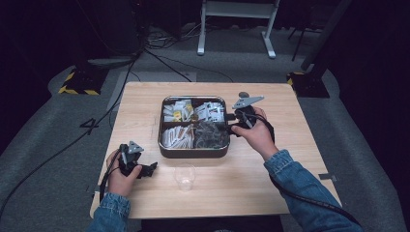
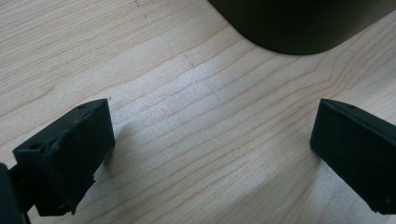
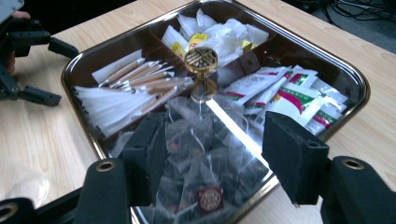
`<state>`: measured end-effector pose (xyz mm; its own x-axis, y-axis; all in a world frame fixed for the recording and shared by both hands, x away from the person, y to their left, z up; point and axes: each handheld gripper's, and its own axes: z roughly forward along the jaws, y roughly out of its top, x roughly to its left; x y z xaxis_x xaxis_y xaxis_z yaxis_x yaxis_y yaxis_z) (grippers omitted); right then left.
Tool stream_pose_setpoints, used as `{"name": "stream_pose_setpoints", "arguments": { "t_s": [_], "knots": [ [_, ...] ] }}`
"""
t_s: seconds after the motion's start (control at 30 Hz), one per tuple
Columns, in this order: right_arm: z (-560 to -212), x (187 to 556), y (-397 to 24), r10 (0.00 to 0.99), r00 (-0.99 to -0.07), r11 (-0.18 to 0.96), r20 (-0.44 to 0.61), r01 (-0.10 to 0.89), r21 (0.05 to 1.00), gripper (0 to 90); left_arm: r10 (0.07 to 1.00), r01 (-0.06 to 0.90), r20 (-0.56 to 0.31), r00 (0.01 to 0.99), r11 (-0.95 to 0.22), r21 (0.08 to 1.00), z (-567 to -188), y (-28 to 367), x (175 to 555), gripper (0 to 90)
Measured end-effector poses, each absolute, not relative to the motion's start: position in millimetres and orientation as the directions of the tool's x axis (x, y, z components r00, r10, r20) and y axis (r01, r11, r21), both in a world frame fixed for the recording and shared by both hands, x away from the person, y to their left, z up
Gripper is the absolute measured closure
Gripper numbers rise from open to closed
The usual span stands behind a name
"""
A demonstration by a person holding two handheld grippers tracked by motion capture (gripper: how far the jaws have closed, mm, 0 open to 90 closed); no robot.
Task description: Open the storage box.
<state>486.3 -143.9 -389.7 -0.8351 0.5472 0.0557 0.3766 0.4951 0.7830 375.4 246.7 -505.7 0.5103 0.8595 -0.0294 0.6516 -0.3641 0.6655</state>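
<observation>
While open, right claw overhangs tray rim.

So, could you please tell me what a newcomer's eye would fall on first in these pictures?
Most striking is the square box in the middle of the wooden table, its clear lid with a gold knob covering four compartments of packets, sticks and tea bags. The right claw hangs open at the box's right edge, over the tea bags. A clear cup stands in front of the box, with the left claw open on the table beside it.
</observation>
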Motion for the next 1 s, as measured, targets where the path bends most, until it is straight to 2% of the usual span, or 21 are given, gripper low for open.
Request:
{"name": "stream_pose_setpoints", "arguments": {
  "t_s": [0.23, 0.4, 0.47, 0.5, 1.0],
  "knots": [
    [-388.8, 501.3, -130.8, 0.557, -0.829, 0.496, 0.051, 0.382, 0.780, 40.2, 0.856, 0.648, -0.024, 0.517, -0.373, 0.664, -505.5, 247.3, 377.1, 0.2],
    [-392.4, 511.5, -119.1, 0.573, -0.819, 0.503, 0.023, 0.374, 0.779, 36.4, 0.856, 0.648, -0.024, 0.517, -0.373, 0.664, -505.4, 247.3, 377.1, 0.2],
    [-394.1, 516.6, -114.6, 0.576, -0.817, 0.503, 0.029, 0.382, 0.775, 38.7, 0.854, 0.648, -0.029, 0.519, -0.371, 0.665, -505.6, 247.2, 377.3, 0.2],
    [-396.4, 522.1, -110.0, 0.561, -0.825, 0.497, 0.064, 0.398, 0.771, 42.7, 0.852, 0.647, -0.028, 0.523, -0.375, 0.664, -505.6, 247.5, 377.7, 0.2],
    [-418.3, 536.3, -74.7, 0.530, -0.845, 0.544, 0.073, 0.405, 0.735, 45.5, 0.843, 0.642, -0.029, 0.536, -0.386, 0.663, -505.5, 248.7, 379.1, 0.2]
  ]
}}
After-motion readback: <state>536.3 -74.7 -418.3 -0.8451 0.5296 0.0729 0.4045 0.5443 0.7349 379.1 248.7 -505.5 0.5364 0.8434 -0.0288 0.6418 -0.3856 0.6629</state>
